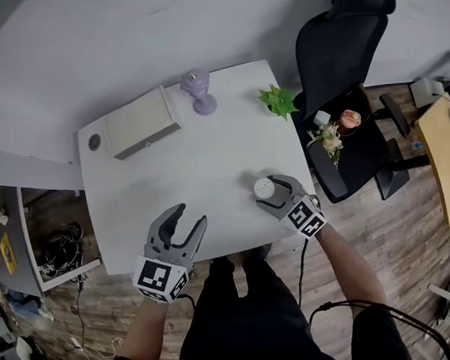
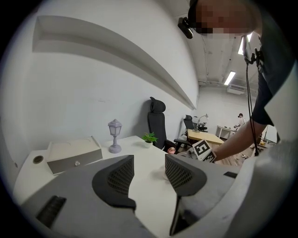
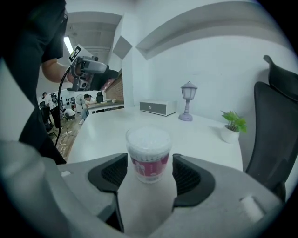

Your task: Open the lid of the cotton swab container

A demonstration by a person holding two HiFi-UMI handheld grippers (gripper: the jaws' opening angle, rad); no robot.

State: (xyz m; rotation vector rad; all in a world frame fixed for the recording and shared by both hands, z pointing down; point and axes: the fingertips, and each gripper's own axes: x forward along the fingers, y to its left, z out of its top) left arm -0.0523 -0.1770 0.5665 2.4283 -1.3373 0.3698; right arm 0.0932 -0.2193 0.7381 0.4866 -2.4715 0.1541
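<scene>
1. Right gripper (image 3: 149, 162), grey shell with black meshed pads. The jaws stand on either side of the tub listed next, with the pads at or all but at its label band. Judged a light hold on it.
2. Cotton swab container (image 3: 149, 151), a small round clear plastic tub with a pink-and-white label, packed with white swab tips. It stands upright between the right jaws, near the table's right edge on the person's side.
3. Lid (image 3: 149, 135), a clear round cap seated flush on the tub. Not yet opened.
4. Left gripper (image 2: 149, 162), same make. Its jaws are moderately apart with only bare tabletop between them. It hangs over the near table edge, well apart from the tub and to its left.
5. Table (image 1: 209, 161), white with rounded corners.
6. Far side of the table: a lavender lantern-shaped lamp (image 1: 197, 90), a low white drawer box (image 1: 142, 123) and a small green potted plant (image 1: 279, 100). A black office chair (image 1: 338, 47) stands beyond the right edge.
7. Hazards, as judged:
   - The hold sits low on a light tub, so prying the lid could tip or spin it.
   - Too hard a squeeze may bow the thin wall and bind the cap.
   - A lid that pops off suddenly could scatter swabs over the nearby edge.
</scene>
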